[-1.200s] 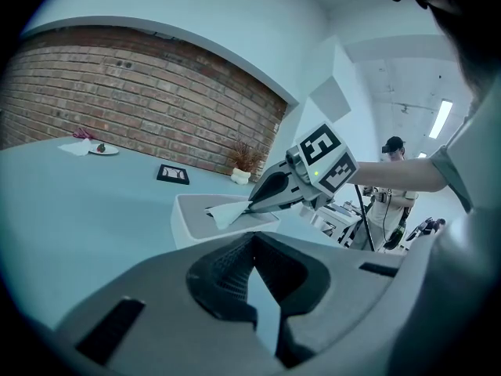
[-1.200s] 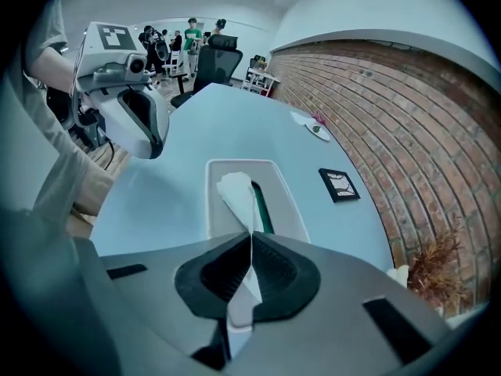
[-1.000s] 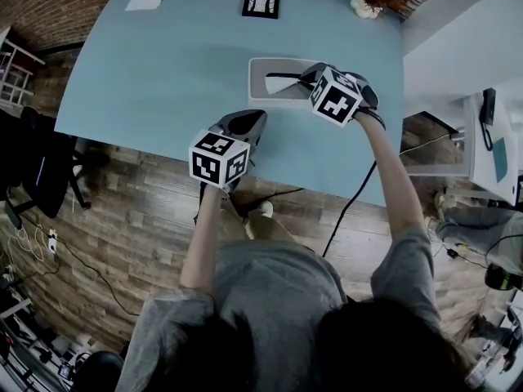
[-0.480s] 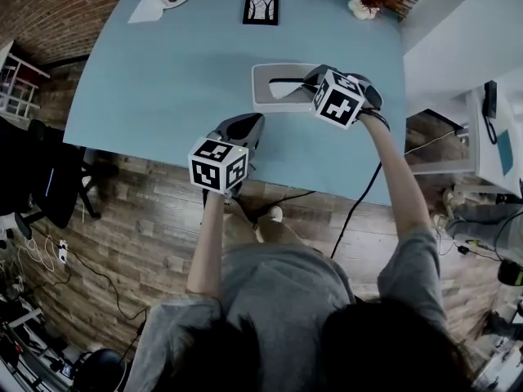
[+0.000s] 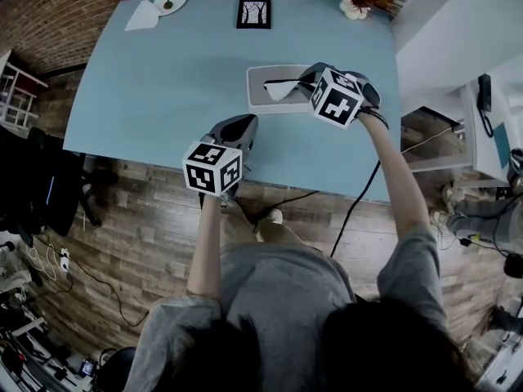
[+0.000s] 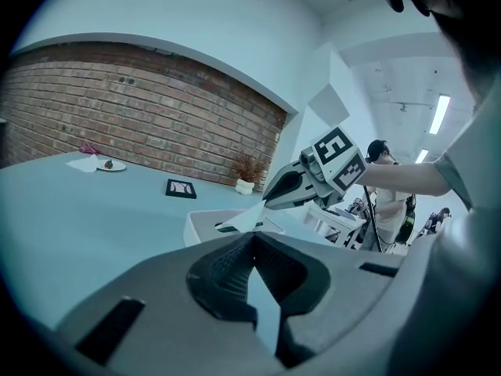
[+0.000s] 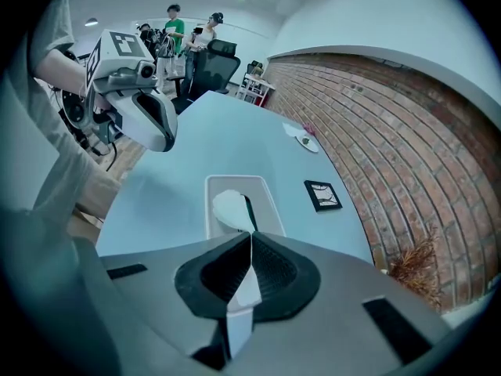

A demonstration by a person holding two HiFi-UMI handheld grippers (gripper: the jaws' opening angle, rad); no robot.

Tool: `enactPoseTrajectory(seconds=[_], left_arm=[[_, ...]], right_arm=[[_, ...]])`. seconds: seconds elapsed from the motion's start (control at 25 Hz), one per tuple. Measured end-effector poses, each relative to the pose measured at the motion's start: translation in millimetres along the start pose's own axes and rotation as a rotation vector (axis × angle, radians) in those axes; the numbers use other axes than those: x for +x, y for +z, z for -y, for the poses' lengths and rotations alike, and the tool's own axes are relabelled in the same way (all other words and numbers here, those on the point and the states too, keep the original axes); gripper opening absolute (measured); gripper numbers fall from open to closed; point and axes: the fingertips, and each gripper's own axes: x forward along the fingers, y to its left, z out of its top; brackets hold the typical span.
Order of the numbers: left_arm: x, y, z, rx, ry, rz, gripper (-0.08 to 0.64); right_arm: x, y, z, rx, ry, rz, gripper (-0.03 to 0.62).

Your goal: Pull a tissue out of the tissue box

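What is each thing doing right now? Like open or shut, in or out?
tissue box: slot open, tissue sticking out
tissue: partly out, pinched at its tip
right gripper: shut on the tissue
left gripper: shut, empty, apart from the box
picture frame: lying flat

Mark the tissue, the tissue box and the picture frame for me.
tissue (image 7: 229, 209): right gripper view, on the white sheet standing out of the box.
tissue box (image 7: 268, 210): right gripper view, on its bare top, right of the opening.
picture frame (image 5: 253, 13): head view, on its middle.
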Motion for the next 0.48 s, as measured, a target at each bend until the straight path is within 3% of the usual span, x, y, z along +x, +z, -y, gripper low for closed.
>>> enactPoseTrajectory(seconds=[0.48], left_arm=[[-6.4,12.7,8.6,0.027,-0.015,0.03,0.003]], right_arm=[[-25.6,2.8,2.1,0.029,-0.045,0.027,0.003]])
